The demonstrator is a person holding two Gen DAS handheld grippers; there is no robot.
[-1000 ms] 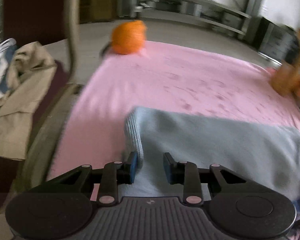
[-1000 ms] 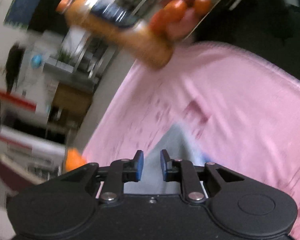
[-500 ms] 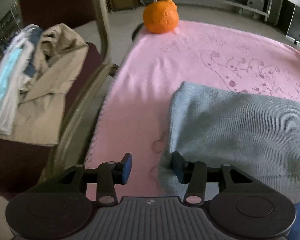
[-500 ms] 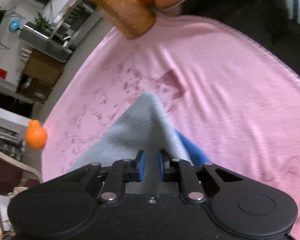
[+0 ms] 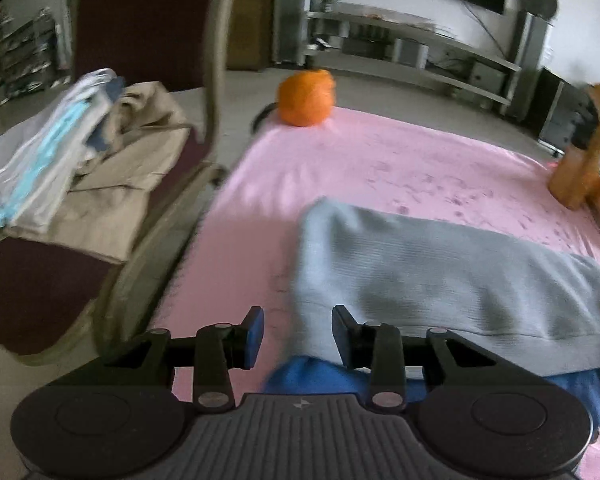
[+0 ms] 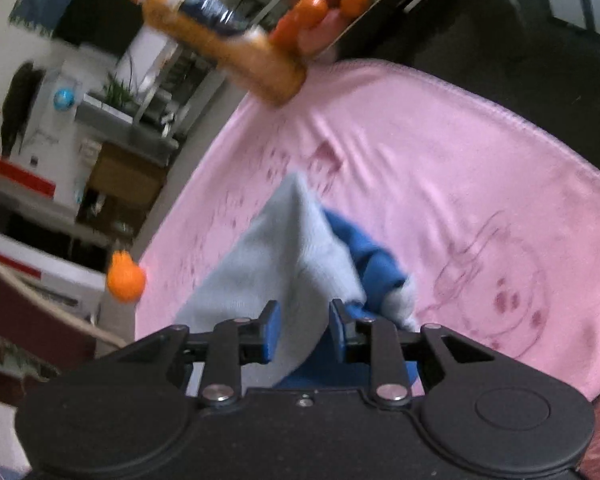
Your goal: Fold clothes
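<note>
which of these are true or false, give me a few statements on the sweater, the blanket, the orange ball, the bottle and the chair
1. The grey sweater lies on a pink blanket. True.
2. The orange ball sits on the sweater. False: it sits at the blanket's far edge, apart from the sweater.
3. The chair is bare. False: clothes are piled on it.
4. The bottle holds an orange drink. True.
5. The blanket is plain. False: it has a darker printed drawing.

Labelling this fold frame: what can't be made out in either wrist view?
- Left wrist: near end of grey garment and blue layer hidden behind left gripper.
- Right wrist: cloth between right gripper fingers; pad contact unclear.
- Bottle label blurred.
- Chair clothes pile smeared.
</note>
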